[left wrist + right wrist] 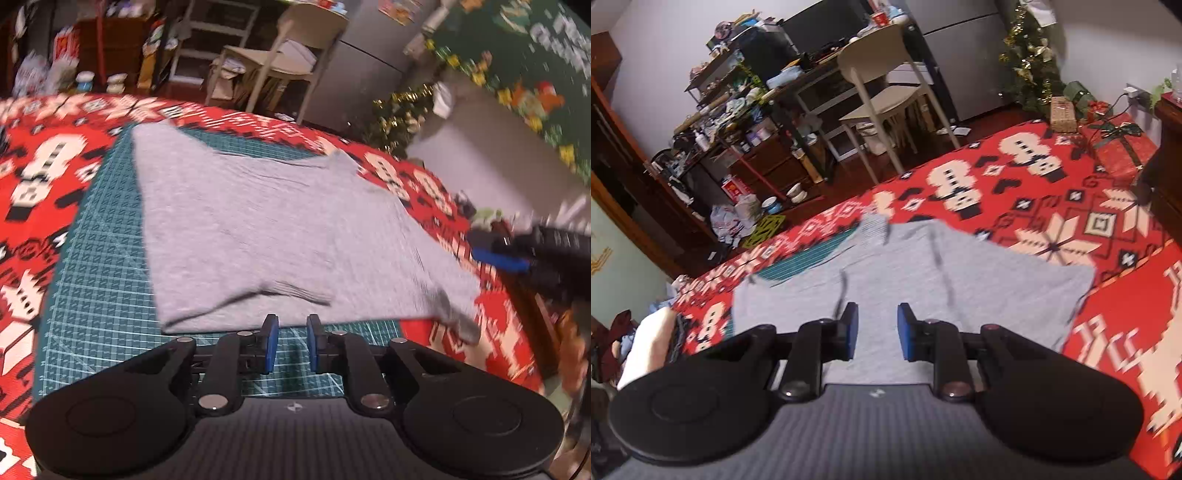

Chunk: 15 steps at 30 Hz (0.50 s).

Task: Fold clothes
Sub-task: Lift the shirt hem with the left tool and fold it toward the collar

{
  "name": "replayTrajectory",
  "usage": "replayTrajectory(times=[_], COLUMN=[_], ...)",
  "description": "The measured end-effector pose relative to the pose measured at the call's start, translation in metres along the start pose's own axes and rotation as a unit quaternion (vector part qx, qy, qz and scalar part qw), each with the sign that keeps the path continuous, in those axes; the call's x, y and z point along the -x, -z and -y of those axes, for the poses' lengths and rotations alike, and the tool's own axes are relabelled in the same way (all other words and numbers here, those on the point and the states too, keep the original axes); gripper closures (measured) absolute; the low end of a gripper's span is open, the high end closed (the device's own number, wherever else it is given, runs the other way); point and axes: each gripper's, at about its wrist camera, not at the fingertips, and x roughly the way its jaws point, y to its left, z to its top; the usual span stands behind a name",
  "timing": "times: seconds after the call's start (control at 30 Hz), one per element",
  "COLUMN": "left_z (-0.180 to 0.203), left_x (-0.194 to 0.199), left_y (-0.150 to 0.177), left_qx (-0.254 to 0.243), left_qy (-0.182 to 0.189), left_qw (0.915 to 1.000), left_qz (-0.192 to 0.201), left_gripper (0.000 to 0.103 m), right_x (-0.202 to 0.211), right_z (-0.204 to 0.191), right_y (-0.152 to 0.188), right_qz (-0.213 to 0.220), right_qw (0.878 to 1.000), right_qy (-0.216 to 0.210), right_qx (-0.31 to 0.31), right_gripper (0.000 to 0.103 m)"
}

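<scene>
Grey jersey fills our view: the grey garment [258,229] lies flat across the green cutting mat [99,288], which sits on a red patterned cloth [44,177] over what looks like the counter.

Nearest us, the left tongs [290,341] hover just off the garment's near edge, pads apart, holding nothing. The right tongs [876,330] hang above the fabric, also apart and empty.

One flap already seems doubled over the body, so this fits a fold in progress or a finished one; we can't tell which.

For any fold, we'd pinch both layers at the hem corners, lift evenly and keep edges aligned.

Farther off stand a beige chair [882,92] and a tinselled tree [1030,59]. White lettering on the green hanging [554,48] is too blurred to read.
</scene>
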Motion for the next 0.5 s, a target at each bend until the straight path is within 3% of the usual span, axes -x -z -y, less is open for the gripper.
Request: replayTrajectory(times=[0.07, 0.27, 0.5], left_z=[0.019, 0.082, 0.163], left_x=[-0.007, -0.029, -0.058], left_y=[0.002, -0.006, -0.017], left_qx=[-0.022, -0.068, -0.187], left_qy=[-0.008, 0.024, 0.080], left_qw=[0.9997, 0.9974, 0.9792], left_qz=[-0.003, 0.005, -0.005], left_gripper=[0.076, 0.076, 0.076], right_x=[0.000, 0.010, 0.021], right_z=[0.016, 0.052, 0.089], right_y=[-0.006, -0.017, -0.026], right_qz=[-0.002, -0.002, 0.006], right_qw=[1.000, 1.000, 0.999], right_qy=[-0.004, 0.001, 0.025], right_qx=[-0.015, -0.023, -0.035], right_gripper=[0.076, 0.069, 0.068])
